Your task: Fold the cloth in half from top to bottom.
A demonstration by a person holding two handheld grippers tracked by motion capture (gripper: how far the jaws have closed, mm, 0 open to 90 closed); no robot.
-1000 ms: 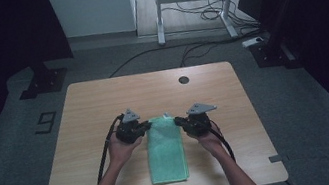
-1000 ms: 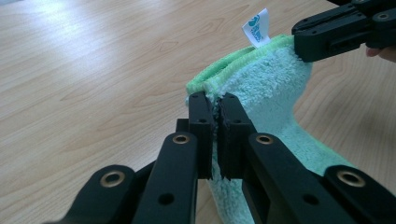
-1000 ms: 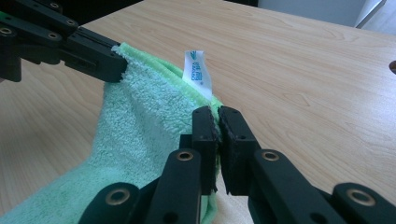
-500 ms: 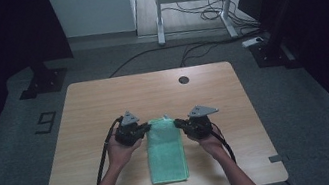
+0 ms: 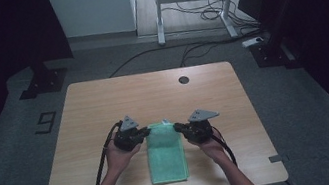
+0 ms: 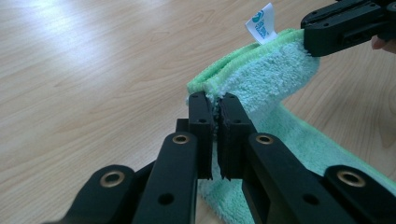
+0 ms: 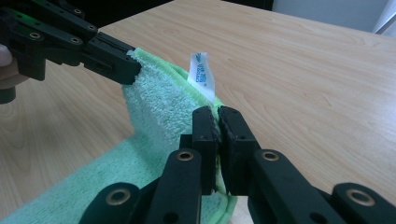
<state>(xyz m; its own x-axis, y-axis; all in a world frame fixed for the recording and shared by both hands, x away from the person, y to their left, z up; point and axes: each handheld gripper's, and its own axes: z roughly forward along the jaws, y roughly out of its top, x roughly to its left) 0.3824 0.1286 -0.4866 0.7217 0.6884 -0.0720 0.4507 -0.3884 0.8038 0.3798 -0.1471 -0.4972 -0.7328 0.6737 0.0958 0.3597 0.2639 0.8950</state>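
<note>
While both forearms reach in over the table's (image 5: 103,102) near edge, the left gripper (image 5: 147,131) and right gripper (image 5: 176,127) pinch the towel's (image 5: 167,158) raised far corners; its tag (image 7: 201,74) has unreadable blue print.

One green towel (image 5: 165,154) with one white label (image 6: 260,22), folded lengthwise on one wooden table (image 5: 103,102). Two black grippers, left gripper (image 5: 147,131) and right gripper (image 5: 176,127), each with two jaws, each clamped on a far corner. Two hands, two forearms. One dark round hole (image 5: 183,79) in tabletop. One floor marking, a "9" (image 5: 45,122).
</note>
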